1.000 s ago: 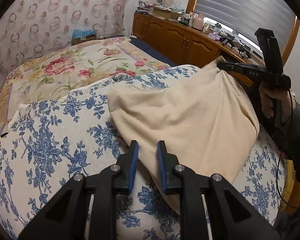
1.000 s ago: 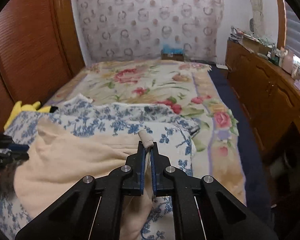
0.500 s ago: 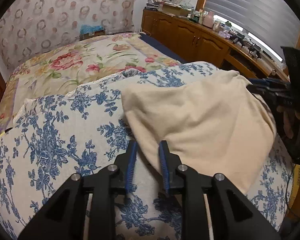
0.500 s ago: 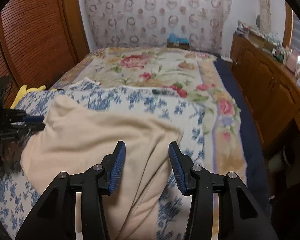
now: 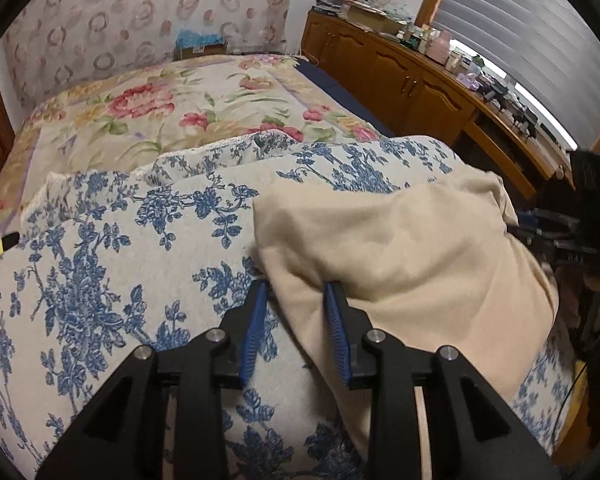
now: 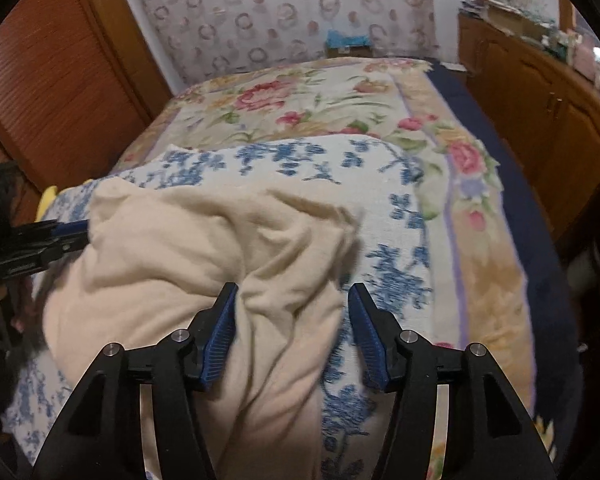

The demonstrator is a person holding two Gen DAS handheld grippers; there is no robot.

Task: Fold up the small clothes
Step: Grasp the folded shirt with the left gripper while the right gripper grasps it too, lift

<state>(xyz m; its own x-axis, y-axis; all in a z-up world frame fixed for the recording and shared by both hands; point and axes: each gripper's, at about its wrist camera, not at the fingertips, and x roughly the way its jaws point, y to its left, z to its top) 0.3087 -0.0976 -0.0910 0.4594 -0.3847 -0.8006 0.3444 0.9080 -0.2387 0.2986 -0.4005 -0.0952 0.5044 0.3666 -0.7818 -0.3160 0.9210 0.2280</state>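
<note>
Cream garment [image 6: 204, 264] lying on the blue-flowered quilt [image 5: 100, 264], one fold apparently just laid. Left hand-held gripper [image 5: 294, 322] and right hand-held gripper [image 6: 292, 332] have just been opening, jaws apart astride its edges. Next move: regrip for another fold.

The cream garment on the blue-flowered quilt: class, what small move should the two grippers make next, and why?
Probably close on its near edges again. The cream garment lies rumpled on the quilt, unfolded. The right gripper has just been opening, cloth lying loose between its pads. The left gripper has also been opening and straddles a corner. Neither seems to grip, so the next fold needs fresh holds.
</note>
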